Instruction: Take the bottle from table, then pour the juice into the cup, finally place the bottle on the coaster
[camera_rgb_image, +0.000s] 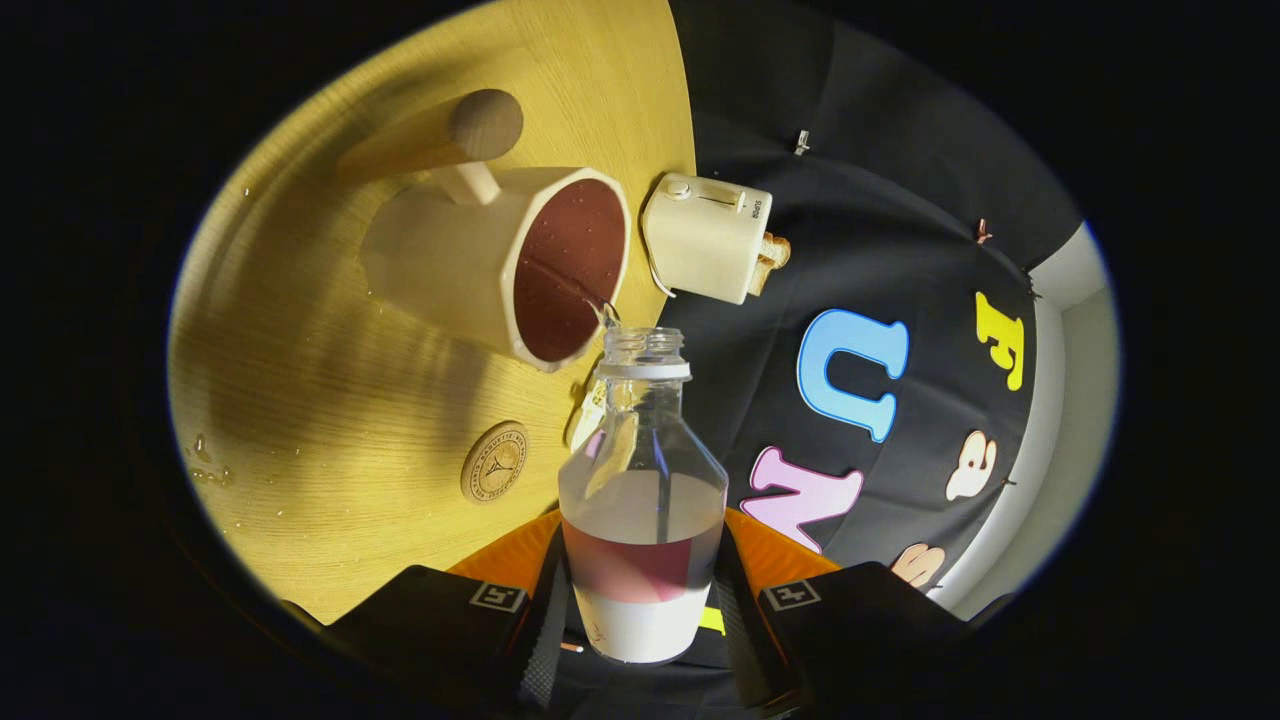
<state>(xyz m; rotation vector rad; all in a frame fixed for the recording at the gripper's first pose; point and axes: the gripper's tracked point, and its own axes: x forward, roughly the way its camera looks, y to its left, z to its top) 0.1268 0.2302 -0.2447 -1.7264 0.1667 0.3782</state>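
Right now the claw (640, 610) is gripping the bottle (642, 500) by its lower body, both fingers (545, 620) pressing against its sides, one on each flank. Seen along the fingers, the bottle is pointing straight ahead with its open, uncapped neck (642, 355) reaching toward the cup (500, 265). A thin stream of dark red juice (570, 285) is running from the neck across the cup's mouth, and the cup is showing a deep red pool inside, almost up to its rim. Some red juice is sitting low in the bottle, near the fingers, with the clear upper part looking empty.

The cup is cream-coloured with a handle on its far side, and it is standing on the wooden counter (330, 420). A round coaster (494, 462) with an embossed pattern is lying on the counter, near the cup's base and just beside the bottle's shoulder, bare. Beyond the cup, near the counter's edge, a small cream toaster (708, 238) is sitting with a slice of toast (772, 262) poking from it. A few droplets (205, 462) are glinting on the wood well away from the coaster.
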